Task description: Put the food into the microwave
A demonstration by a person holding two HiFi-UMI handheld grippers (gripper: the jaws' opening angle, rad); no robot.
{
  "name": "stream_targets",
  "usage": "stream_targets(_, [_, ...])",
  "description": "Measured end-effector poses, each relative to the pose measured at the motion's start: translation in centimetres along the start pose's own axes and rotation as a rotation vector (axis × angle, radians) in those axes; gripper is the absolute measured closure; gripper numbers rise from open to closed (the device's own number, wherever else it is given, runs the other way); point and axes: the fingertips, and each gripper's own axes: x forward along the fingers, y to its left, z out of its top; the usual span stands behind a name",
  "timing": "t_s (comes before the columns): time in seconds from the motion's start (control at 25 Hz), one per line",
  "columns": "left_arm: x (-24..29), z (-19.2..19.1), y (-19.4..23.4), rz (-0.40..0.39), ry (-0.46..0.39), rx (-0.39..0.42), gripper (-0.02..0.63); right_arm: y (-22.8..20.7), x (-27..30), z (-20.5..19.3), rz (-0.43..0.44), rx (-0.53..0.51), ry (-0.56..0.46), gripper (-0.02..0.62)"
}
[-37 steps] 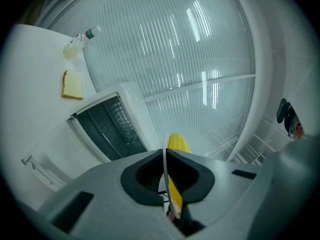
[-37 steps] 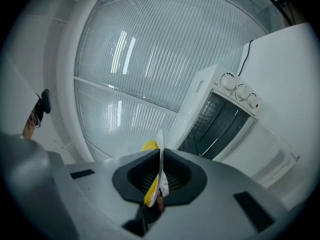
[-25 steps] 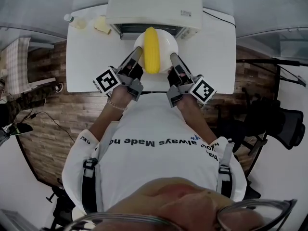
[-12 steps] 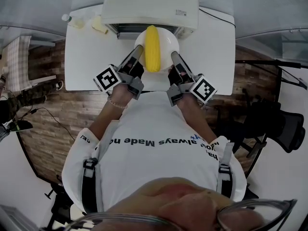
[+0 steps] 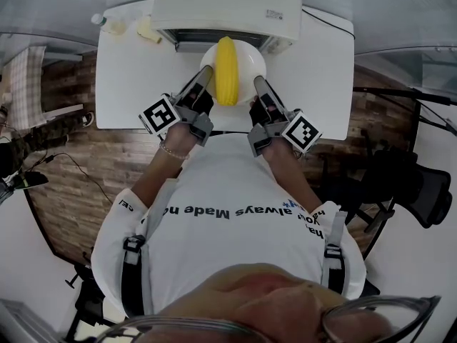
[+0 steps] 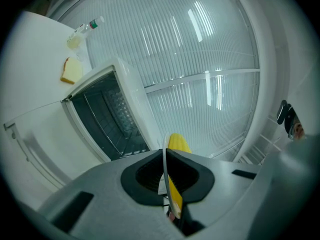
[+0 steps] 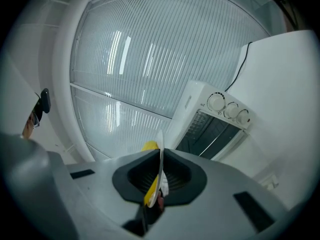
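1. A bottle (image 5: 100,23) and a yellow slice (image 5: 148,31) are sitting at the far left corner of the white table (image 5: 128,84).
2. The left gripper (image 5: 203,73) is clamping its jaws on the plate's left rim.
3. The plate (image 5: 250,63) is carrying 1 corn cob (image 5: 226,77) and is hanging between the 2 grippers, just at the microwave's (image 5: 228,6) open front.
4. The right gripper (image 5: 258,84) is clamping its jaws on the plate's right rim.
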Motion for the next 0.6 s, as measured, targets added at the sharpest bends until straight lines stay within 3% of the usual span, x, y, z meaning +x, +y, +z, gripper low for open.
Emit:
stream_targets(0.08, [-0.1,-0.3,0.7,0.010,0.009,0.009,0.589,-0.5,-0.1,-0.3,-0.007,0.002,0.004,0.569])
stream_targets(0.2, [-0.1,-0.8,1.4,0.010,0.006,-0.046,0.589,-1.3,0.1,-0.8,-0.013,0.004,0.013,0.569])
stream_targets(0.36, [0.0,-1.2,3.1,0.033,0.023,-0.001,0.589,-2.9,0.0,-1.3,-0.034,0.010,0.016,0.569])
stream_targets(0.6, [0.3,-1.9,5.0,0.046,0.053,-0.031,0.589,-5.0,0.2,-1.9,-0.060,-0.003,0.017,0.569])
